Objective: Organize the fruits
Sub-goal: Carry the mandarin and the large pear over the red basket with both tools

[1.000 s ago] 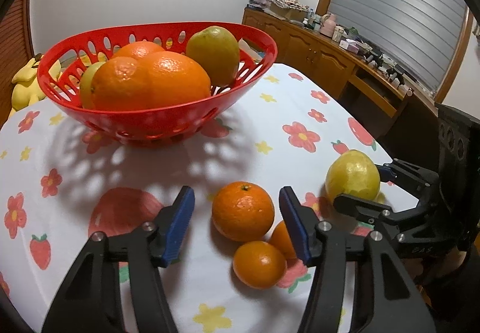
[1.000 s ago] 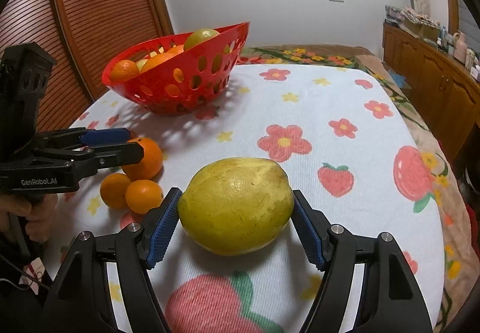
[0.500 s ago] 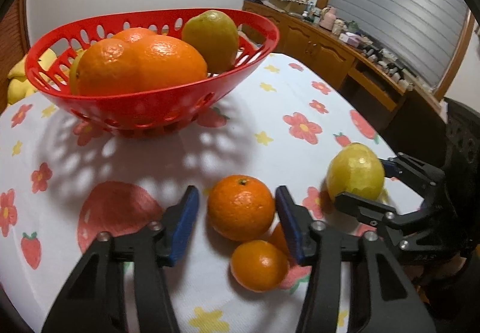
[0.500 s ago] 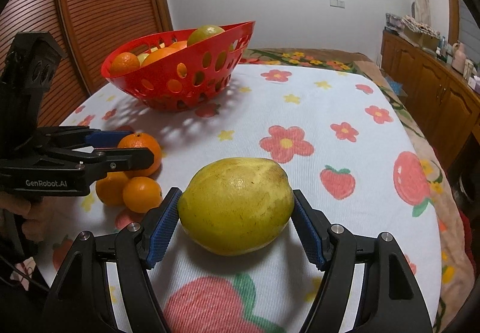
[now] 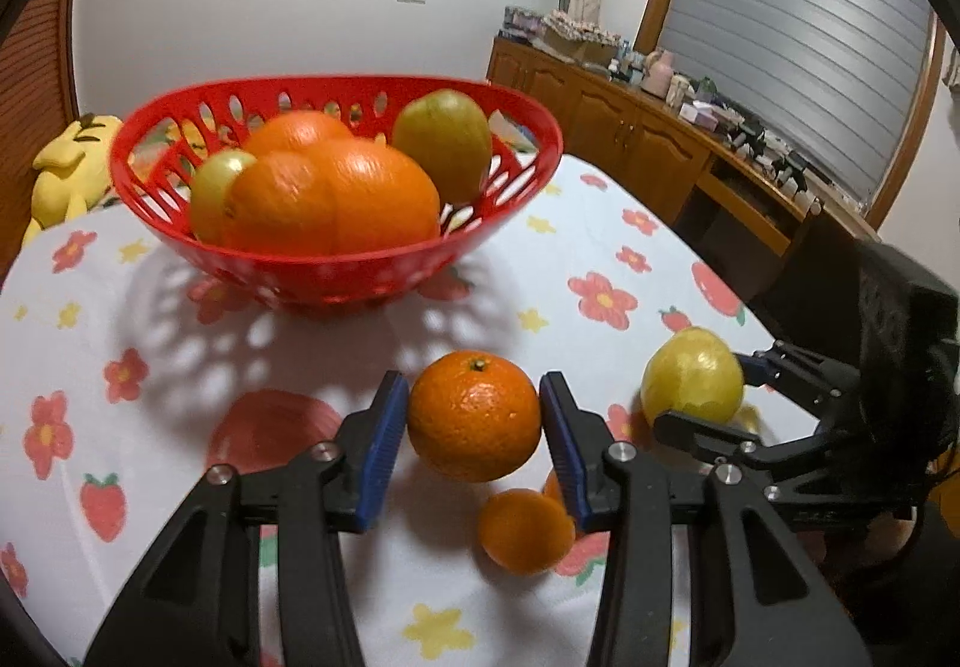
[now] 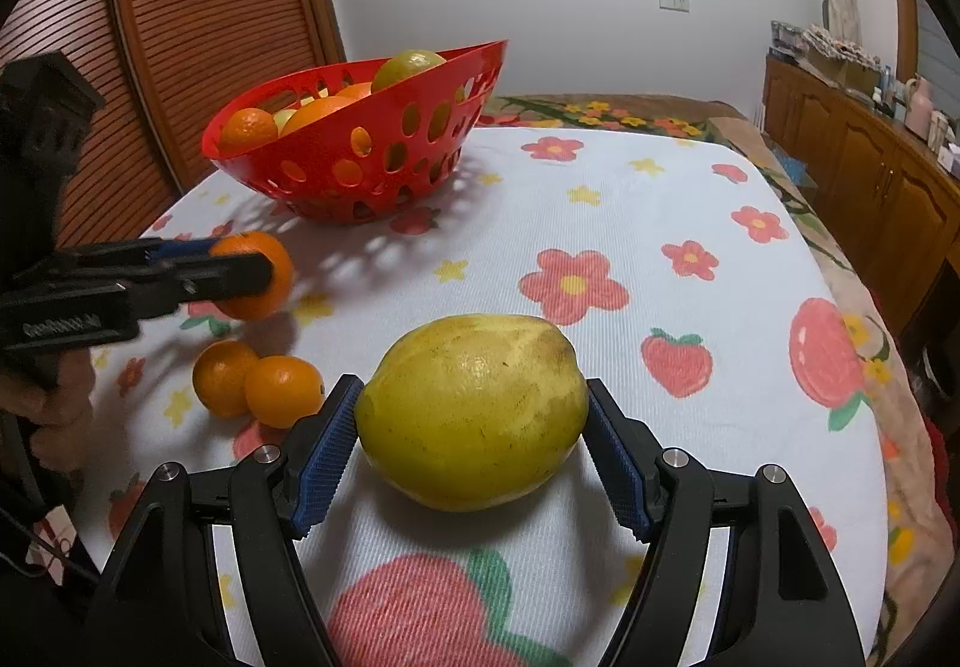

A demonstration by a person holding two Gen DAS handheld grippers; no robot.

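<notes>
We held the orange [image 5: 474, 415] between the blue ribbed pads of our left gripper [image 5: 474, 421], jaws pressed to both its sides; it was lifted above the cloth, its shadow falling under it, in front of the red basket [image 5: 336, 271]. Its peel was glossy and finely dimpled, with a small green stem scar on top. Our right gripper [image 6: 474, 445] was clamped on the yellow fruit [image 6: 471, 409], a large lemon-shaped thing with a dull, blotchy rind, at the near part of the table. Two small mandarins [image 6: 258, 382] lay touching each other between the two grippers. A broad stretch of bare tablecloth [image 6: 660, 199], ribbed white fabric printed with flowers and strawberries, lay open between the yellow fruit and the basket. The basket was perforated plastic, piled with big oranges [image 5: 330, 205] and greenish fruit [image 5: 444, 144]. The table's rounded right edge [image 6: 852, 319] fell away toward the wooden cabinets [image 6: 870, 175].
</notes>
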